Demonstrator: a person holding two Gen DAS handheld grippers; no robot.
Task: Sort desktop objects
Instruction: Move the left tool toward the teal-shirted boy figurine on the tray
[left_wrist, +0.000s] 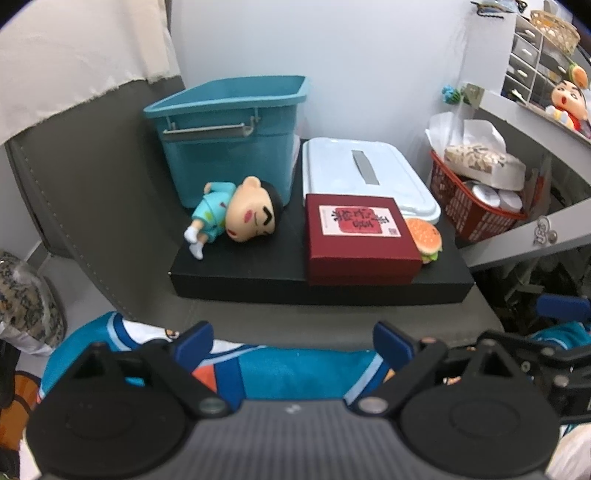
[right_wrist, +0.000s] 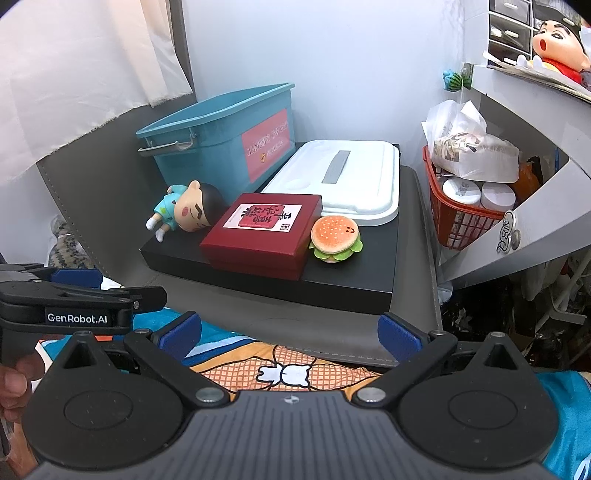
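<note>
Both jaws wide apart, nothing held: left gripper (left_wrist: 293, 341) and right gripper (right_wrist: 290, 332) hover short of red box (right_wrist: 260, 232); figurine (right_wrist: 186, 208) left of it, burger toy (right_wrist: 335, 234) right, likely awaiting teal bin (right_wrist: 221, 136) behind.

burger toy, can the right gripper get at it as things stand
Probably yes. The burger toy sits near the front of the black platform, beside the red box, with nothing in front of it. The right gripper is open, empty and pointed that way.

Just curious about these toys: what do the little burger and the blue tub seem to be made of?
Burger: probably soft rubber or foam, matte with painted seeds. Blue tub: hard plastic, smooth moulded rim with slight sheen.
</note>
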